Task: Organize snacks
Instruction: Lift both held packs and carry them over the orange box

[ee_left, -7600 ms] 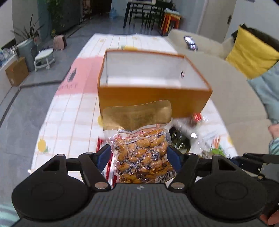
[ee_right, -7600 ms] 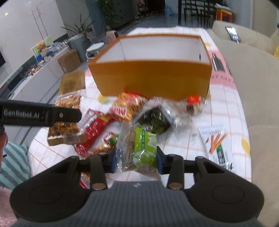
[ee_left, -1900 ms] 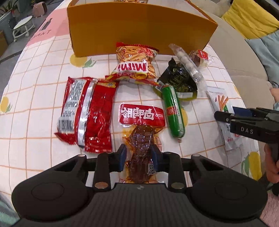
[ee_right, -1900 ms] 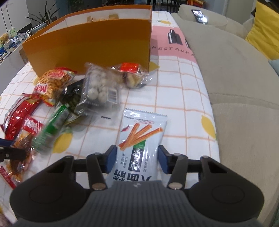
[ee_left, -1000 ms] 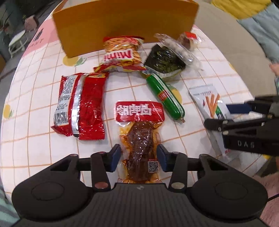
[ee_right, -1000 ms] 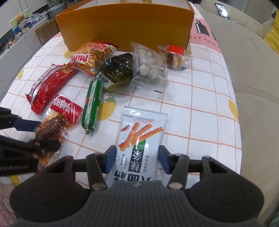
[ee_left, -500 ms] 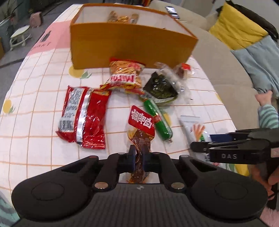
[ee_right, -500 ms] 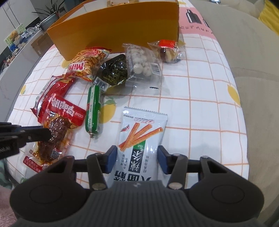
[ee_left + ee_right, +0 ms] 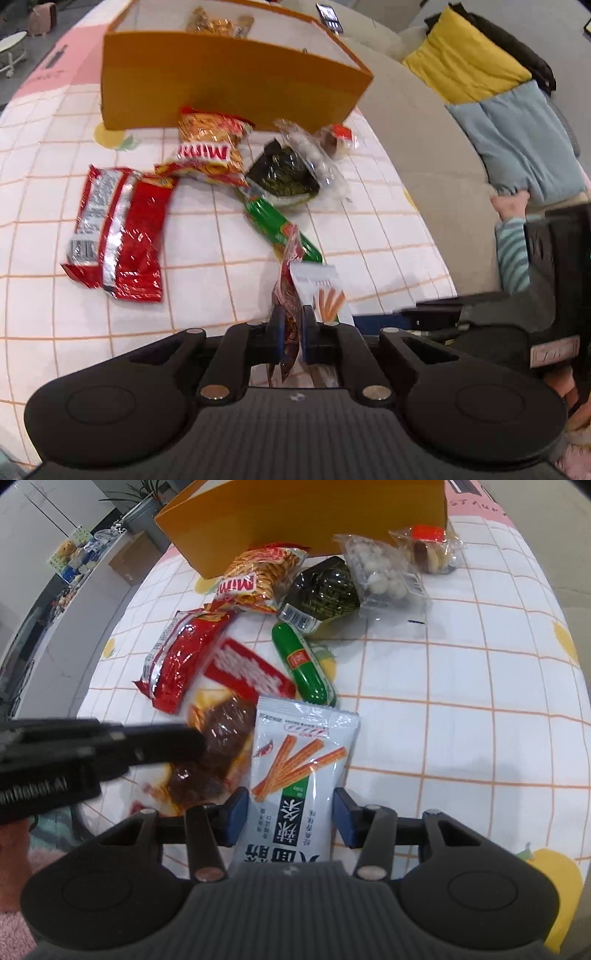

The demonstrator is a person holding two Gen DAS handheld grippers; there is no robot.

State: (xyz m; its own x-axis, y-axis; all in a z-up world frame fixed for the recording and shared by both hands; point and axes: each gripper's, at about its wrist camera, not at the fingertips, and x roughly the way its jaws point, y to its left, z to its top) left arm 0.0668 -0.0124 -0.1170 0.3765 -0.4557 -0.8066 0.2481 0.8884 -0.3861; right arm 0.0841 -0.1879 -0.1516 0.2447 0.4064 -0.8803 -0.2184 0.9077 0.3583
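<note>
My left gripper (image 9: 290, 328) is shut on a clear packet of brown meat snack with a red label (image 9: 288, 295), held off the tablecloth and seen edge-on. In the right wrist view the left gripper (image 9: 192, 744) comes in from the left with that packet (image 9: 221, 746) hanging from it. My right gripper (image 9: 290, 818) is shut on the lower end of a pale stick-snack pack (image 9: 303, 753), raised beside the meat packet. The orange box (image 9: 229, 81) stands at the far side with some snacks inside. The right gripper (image 9: 406, 317) shows at the right of the left wrist view.
On the checked tablecloth (image 9: 44, 192) lie a red pack (image 9: 118, 229), a Mimi crisp bag (image 9: 210, 147), a dark seaweed pack (image 9: 284, 173), a green sausage (image 9: 273, 225) and a clear pack of pale balls (image 9: 376, 572). A beige sofa (image 9: 424, 147) runs along the right edge.
The left gripper shut on the meat packet and lifted it, turning it edge-on. The right gripper narrowed onto the stick-snack pack and raised it toward the left gripper.
</note>
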